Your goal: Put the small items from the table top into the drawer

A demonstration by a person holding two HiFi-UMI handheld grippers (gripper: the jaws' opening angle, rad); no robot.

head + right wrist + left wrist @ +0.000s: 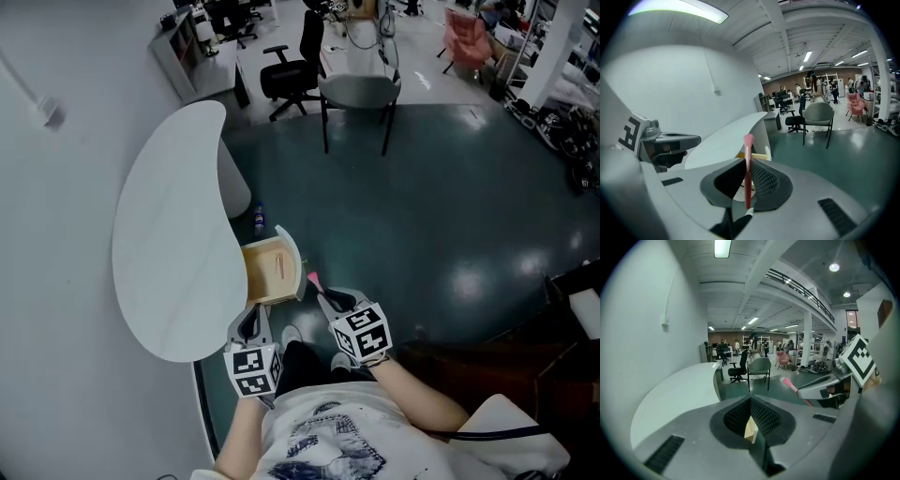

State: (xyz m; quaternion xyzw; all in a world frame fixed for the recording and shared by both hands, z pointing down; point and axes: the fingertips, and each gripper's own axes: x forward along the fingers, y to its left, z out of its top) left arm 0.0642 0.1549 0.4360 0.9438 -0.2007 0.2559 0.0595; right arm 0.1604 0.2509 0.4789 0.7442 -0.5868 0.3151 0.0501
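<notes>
White table top [169, 244]: curved slab directly left of the open wooden drawer [272, 272].
Left gripper [251, 317]: at the drawer's near left corner, jaws together, nothing between them.
Thin reddish stick [280, 267]: lying inside the drawer.
Pink makeup brush [748, 173]: just right of the drawer's front, bristles past the jaw tips.
Right gripper [324, 300]: right of the drawer, narrowly clamped on the brush handle.

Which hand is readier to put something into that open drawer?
Right. The right gripper is clamped on a pink brush, and its tip is close beside the open drawer. The left gripper has nothing between its jaws to drop in.
</notes>
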